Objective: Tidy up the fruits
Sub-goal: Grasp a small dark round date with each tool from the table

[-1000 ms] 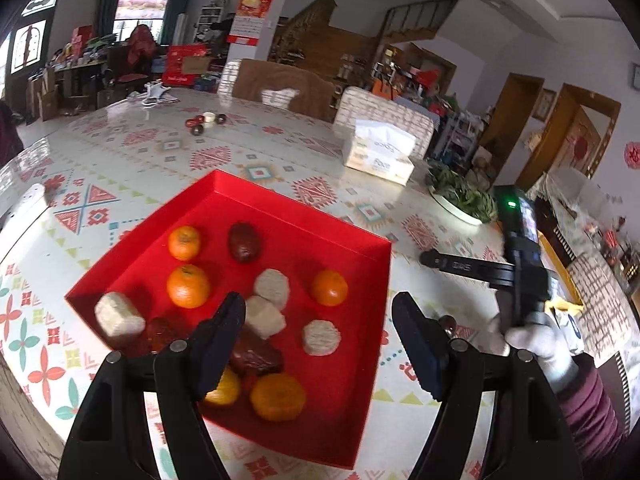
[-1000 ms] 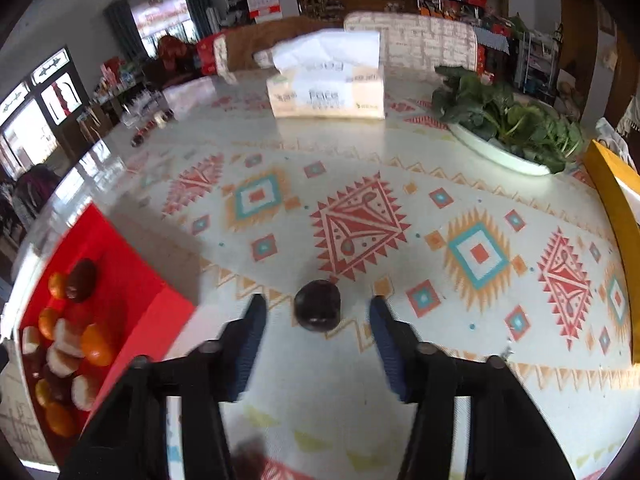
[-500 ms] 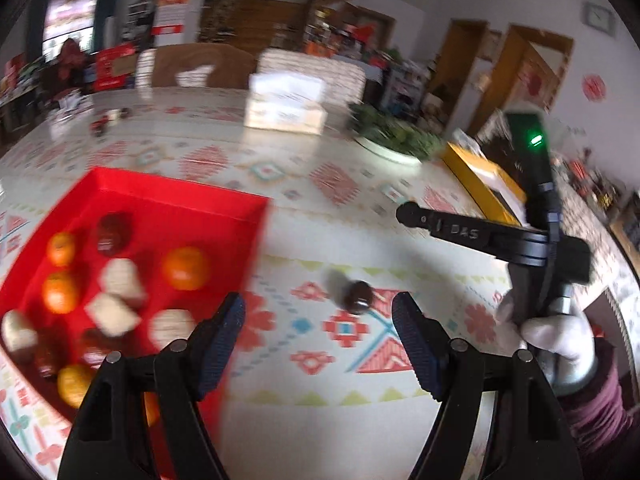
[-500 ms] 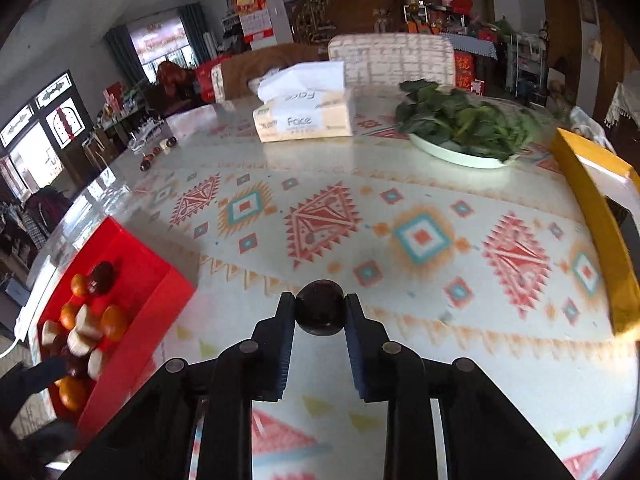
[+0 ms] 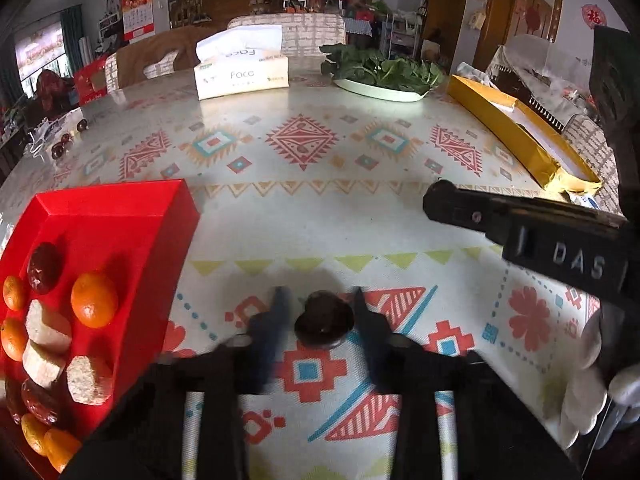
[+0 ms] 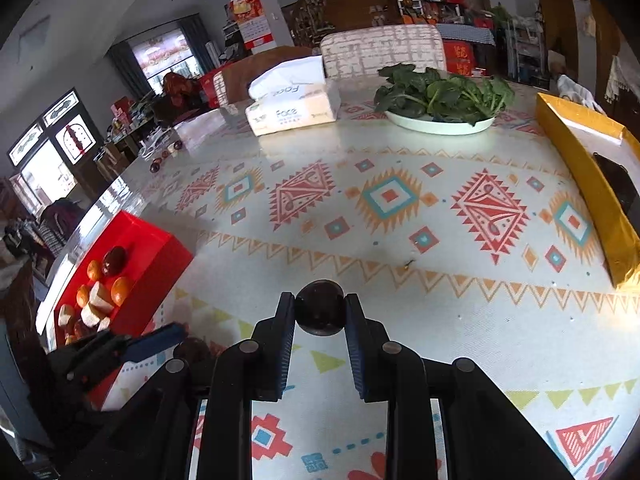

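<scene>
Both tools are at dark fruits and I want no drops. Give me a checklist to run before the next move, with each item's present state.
1. Right tool clamped on the right fruit, a pad on each side: ok.
2. Left tool gripping the left fruit: jaws closing on either side of it, picture blurred, so firm grip: cannot tell.
3. Left fruit lifted off the table: not ok, it appears to rest there.
4. Red tray has bare floor at its far end: ok.
5. Table between the fruits and the tray free of obstacles: ok.
</scene>
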The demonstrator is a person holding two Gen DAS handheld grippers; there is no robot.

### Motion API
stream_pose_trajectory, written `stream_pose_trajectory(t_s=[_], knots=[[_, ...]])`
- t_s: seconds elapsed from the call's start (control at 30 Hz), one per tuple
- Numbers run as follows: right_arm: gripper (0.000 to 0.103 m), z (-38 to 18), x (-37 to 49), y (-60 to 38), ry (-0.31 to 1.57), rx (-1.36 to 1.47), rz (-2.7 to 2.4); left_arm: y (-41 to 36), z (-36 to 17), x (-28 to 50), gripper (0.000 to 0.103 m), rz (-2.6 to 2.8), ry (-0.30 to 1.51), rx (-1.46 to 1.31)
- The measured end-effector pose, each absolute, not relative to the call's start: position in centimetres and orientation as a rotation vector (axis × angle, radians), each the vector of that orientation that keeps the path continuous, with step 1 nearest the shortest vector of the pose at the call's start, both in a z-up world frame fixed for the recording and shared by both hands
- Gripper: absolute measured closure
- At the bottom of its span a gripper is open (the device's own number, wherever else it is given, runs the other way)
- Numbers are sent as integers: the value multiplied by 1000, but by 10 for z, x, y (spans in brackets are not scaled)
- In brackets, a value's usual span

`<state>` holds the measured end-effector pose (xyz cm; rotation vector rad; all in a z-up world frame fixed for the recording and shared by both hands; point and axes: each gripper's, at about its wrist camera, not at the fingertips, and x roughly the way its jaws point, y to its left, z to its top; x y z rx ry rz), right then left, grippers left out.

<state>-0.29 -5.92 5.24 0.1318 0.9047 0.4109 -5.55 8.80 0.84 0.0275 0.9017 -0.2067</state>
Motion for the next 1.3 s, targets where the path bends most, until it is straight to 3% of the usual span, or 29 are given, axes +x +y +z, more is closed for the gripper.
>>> stream_pose_trajectory(t_s=[0.73, 1.3], knots=[[76, 48, -6, -64, 874, 124, 327, 150, 52, -110, 79, -108, 761, -145], [76, 50, -15, -45, 892, 104, 270, 230, 56, -140, 79, -10, 712, -253]])
